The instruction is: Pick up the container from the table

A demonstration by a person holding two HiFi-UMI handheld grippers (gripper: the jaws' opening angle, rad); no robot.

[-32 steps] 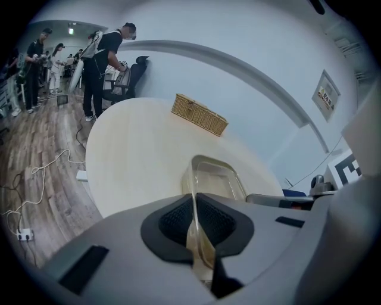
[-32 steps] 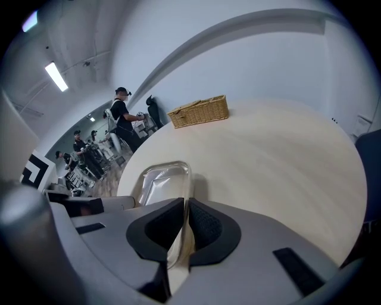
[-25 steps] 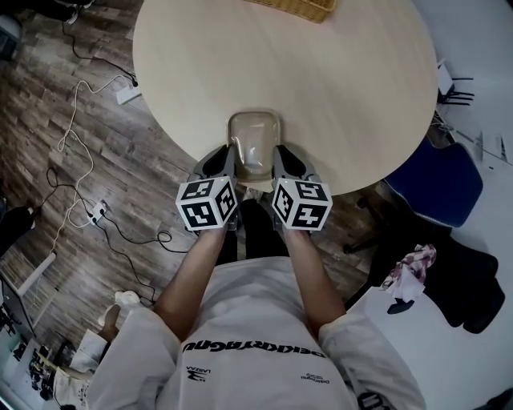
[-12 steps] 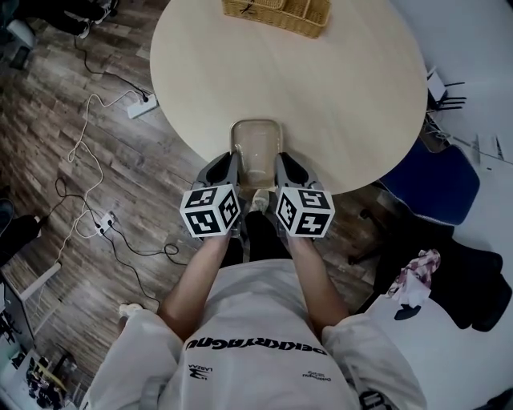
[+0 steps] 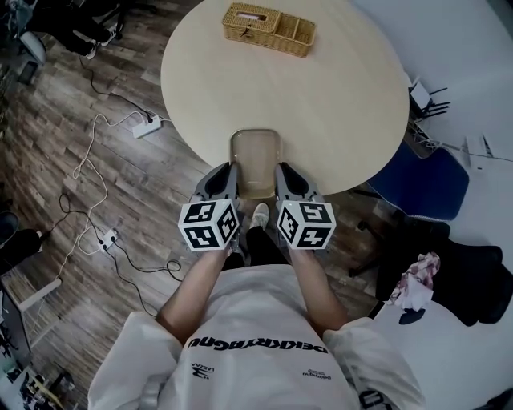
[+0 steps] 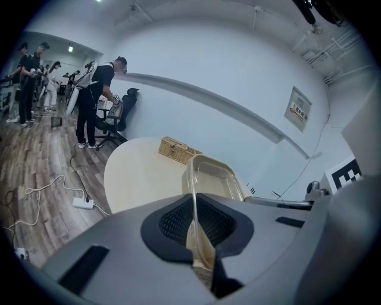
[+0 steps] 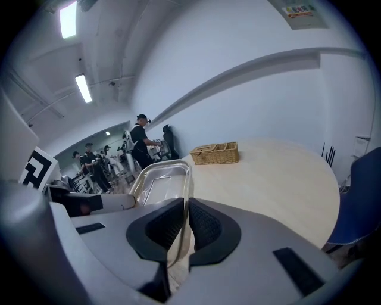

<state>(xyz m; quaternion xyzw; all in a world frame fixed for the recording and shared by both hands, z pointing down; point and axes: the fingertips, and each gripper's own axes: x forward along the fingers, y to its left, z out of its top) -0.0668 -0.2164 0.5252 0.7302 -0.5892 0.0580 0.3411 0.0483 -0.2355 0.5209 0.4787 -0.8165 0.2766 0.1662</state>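
Note:
A clear rectangular plastic container [image 5: 255,156] hangs over the near edge of the round beige table [image 5: 337,96], held between both grippers. My left gripper [image 5: 228,174] is shut on its left wall, and in the left gripper view the thin wall [image 6: 202,179] runs straight between the black pads of that gripper [image 6: 193,232]. My right gripper [image 5: 283,174] is shut on the right wall. The right gripper view shows the container [image 7: 156,181] pinched the same way by the right gripper [image 7: 180,229]. The container looks empty.
A wicker basket [image 5: 268,19] stands at the table's far side. A blue chair [image 5: 422,186] is at the right, dark clothes lie beyond it. Cables and a power strip [image 5: 147,126] lie on the wooden floor at the left. Several people [image 6: 98,95] stand far off.
The container and both grippers have drawn back toward the person and the table's near edge. The table now looks smaller and farther below, and the basket has come fully into view.

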